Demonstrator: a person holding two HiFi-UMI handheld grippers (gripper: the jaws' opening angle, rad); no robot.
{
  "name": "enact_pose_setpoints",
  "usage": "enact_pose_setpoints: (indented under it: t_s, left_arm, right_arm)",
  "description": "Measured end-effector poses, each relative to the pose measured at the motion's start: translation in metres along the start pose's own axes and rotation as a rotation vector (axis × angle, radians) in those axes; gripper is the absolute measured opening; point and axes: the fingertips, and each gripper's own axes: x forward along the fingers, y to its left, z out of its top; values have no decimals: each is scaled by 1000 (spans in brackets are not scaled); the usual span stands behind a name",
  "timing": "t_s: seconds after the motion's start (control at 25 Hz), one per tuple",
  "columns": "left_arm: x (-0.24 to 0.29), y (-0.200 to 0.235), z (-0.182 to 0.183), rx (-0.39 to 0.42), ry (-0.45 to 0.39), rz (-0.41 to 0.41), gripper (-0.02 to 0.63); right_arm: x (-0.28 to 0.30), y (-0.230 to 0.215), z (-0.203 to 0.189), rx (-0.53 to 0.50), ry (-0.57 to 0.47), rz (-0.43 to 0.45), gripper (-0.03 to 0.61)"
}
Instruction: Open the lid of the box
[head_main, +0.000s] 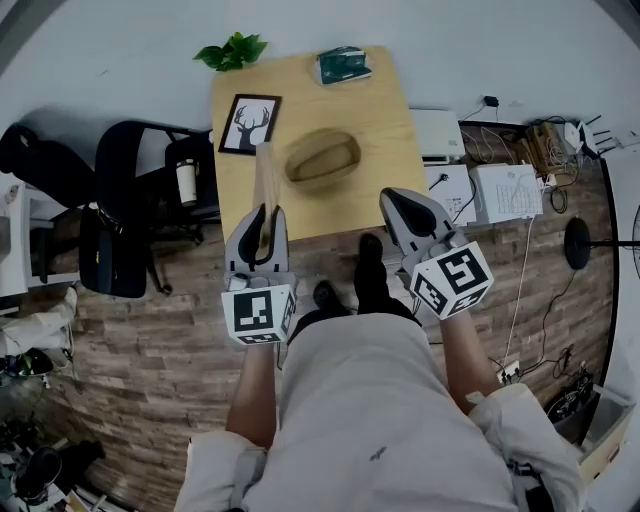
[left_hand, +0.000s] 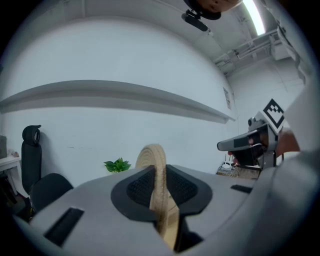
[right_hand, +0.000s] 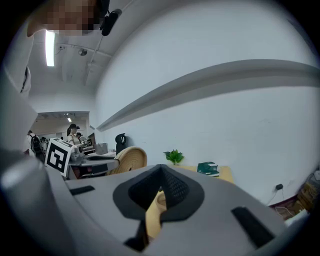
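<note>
An oval wooden box sits open on the light wooden table, its hollow showing. Its lid is off the box and stands on edge to the left, above the table's front left part. My left gripper is shut on the lid's rim; in the left gripper view the lid rises between the dark pads. My right gripper hovers at the table's front right corner, shut with nothing in it. In the right gripper view the lid shows at the left.
On the table are a framed deer picture at the left, a green plant at the far left corner and a green book at the far edge. A black chair stands left of the table. White boxes and cables lie on the floor to the right.
</note>
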Motion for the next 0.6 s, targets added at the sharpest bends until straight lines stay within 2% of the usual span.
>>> enact_pose_setpoints:
  t_s: [0.44,0.6]
  left_arm:
    - [-38,-10,11,-45,-43,-47,69]
    - [-47,-10,13,-85,-55,-51,69]
  right_arm:
    - [-39,24,-2,-21,-38,-29,-2]
    - [-46,28,-1,-26,-31,-37,-2]
